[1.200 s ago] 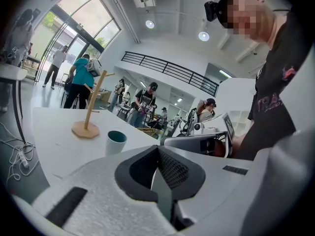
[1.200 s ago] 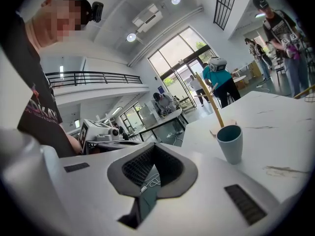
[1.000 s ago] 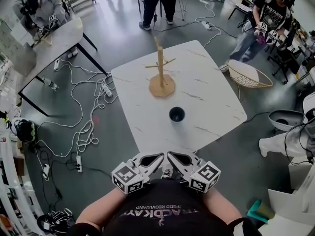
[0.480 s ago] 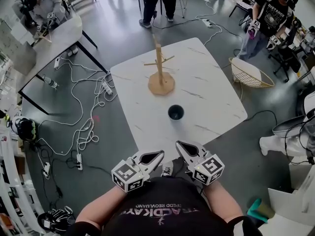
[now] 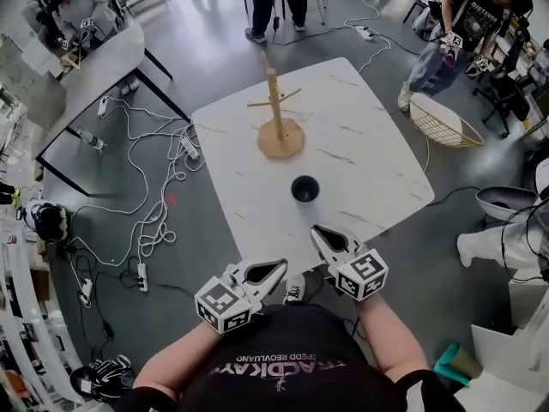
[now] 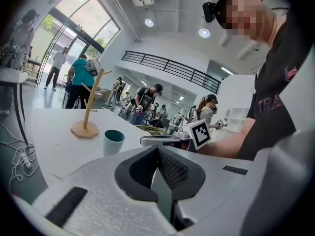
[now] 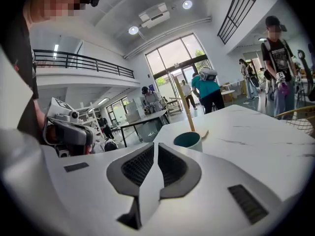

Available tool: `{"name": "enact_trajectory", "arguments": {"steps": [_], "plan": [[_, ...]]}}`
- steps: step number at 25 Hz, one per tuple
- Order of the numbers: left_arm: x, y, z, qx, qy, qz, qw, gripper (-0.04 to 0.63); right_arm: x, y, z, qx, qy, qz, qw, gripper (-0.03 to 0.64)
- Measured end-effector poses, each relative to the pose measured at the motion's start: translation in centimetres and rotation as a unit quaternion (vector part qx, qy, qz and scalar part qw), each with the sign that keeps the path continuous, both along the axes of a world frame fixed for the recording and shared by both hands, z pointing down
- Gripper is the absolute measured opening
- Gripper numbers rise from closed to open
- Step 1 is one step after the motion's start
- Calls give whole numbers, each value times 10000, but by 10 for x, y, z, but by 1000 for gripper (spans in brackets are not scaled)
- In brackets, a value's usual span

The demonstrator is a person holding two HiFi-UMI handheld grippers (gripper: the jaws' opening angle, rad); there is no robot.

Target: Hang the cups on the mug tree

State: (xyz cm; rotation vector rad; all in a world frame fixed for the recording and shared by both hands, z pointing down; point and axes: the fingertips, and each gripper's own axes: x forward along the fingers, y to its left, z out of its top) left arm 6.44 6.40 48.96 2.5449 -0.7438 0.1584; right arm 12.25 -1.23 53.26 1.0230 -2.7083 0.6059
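A dark teal cup [image 5: 304, 188] stands upright near the middle of the white marble table [image 5: 369, 170]. Behind it rises the wooden mug tree [image 5: 276, 118], and its pegs are bare. My right gripper [image 5: 319, 230] is shut and empty, with its tip over the table's near edge, short of the cup. The left gripper [image 5: 279, 267] is also shut and empty, lower and off the table's front. In the right gripper view the cup [image 7: 188, 140] sits just beyond the jaws, in front of the tree's pole [image 7: 186, 109]. The left gripper view has the cup [image 6: 113, 141] and tree [image 6: 88, 113] to the left.
A wire basket [image 5: 442, 120] lies on the floor off the table's right corner. Cables and power strips [image 5: 154, 213] spread over the floor on the left. Another table [image 5: 94, 67] stands at the upper left. People stand beyond the table's far side.
My right gripper has moved forward and up to the table's near edge. The left gripper has stayed roughly in place. Cup and tree have not moved on the table.
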Motion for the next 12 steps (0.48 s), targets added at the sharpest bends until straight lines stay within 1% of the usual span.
{"name": "enact_trajectory", "arguments": {"steps": [3, 4, 6, 8, 12], "plan": [[-3, -2, 4, -45, 20, 79, 10000, -6, 2, -11, 13, -1, 126, 130, 9998, 14], [-5, -3, 3, -43, 22, 129, 9999, -6, 2, -14, 16, -25, 160, 178, 9997, 32], [-9, -5, 1, -28, 20, 250, 9997, -6, 3, -19, 24, -99, 237, 286, 9993, 91], [-16, -8, 1, -36, 19, 369, 9993, -6, 3, -26, 35, -152, 391, 428, 9982, 123], [-36, -16, 4, -103, -8, 540, 9985, -6, 2, -39, 63, -329, 720, 682, 9945, 225]]}}
